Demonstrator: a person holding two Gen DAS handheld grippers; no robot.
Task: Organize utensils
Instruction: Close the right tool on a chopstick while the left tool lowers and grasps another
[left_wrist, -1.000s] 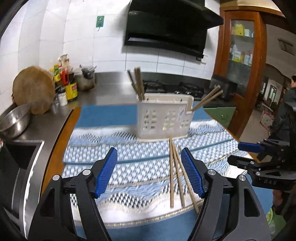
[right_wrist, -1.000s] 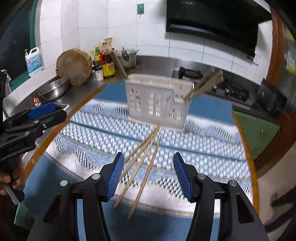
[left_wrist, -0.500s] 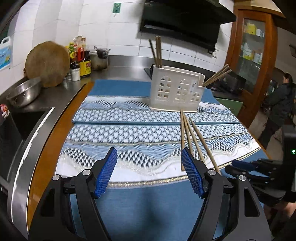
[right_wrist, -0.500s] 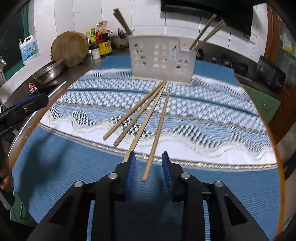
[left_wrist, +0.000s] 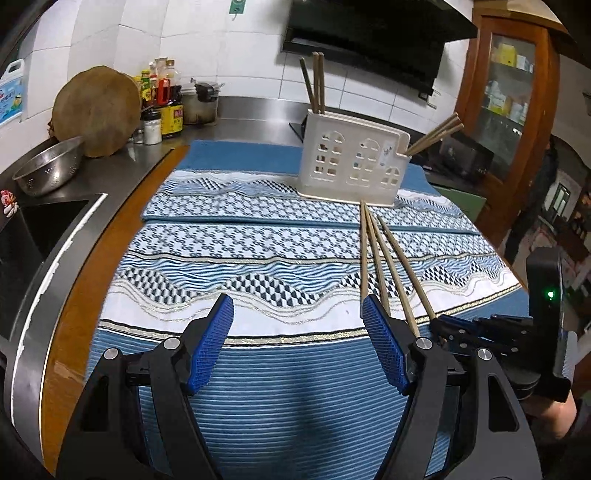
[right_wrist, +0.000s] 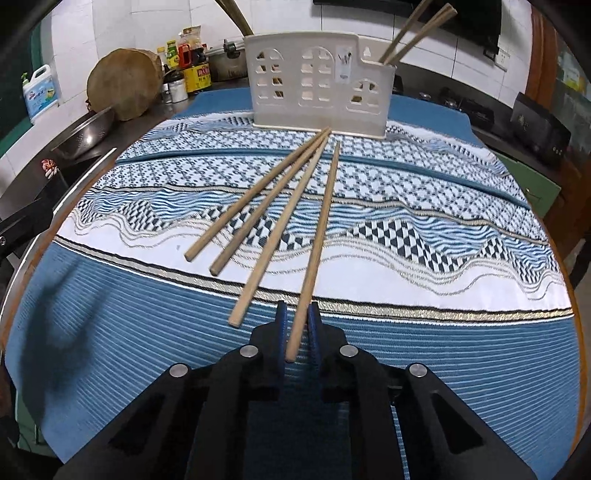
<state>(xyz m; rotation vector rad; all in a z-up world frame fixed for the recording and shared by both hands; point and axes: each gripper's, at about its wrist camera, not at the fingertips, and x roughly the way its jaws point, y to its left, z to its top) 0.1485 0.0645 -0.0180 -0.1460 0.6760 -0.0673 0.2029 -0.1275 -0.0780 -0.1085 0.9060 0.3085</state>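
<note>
Both views are evenly lit by soft indoor light; colours read clearly and the centre of each frame is sharp. The white wall tiles (left_wrist: 221, 55) and the steel counter (left_wrist: 122, 166) carry mild glare. A soft, diffuse shadow lies on the blue cloth (right_wrist: 480, 369) near the left edge of the table in the right wrist view. In the left wrist view the doorway area at the right edge is darker. Fisheye distortion bends the table edges into curves. Dark vignetting fills the corners. The outer margins are slightly soft.
</note>
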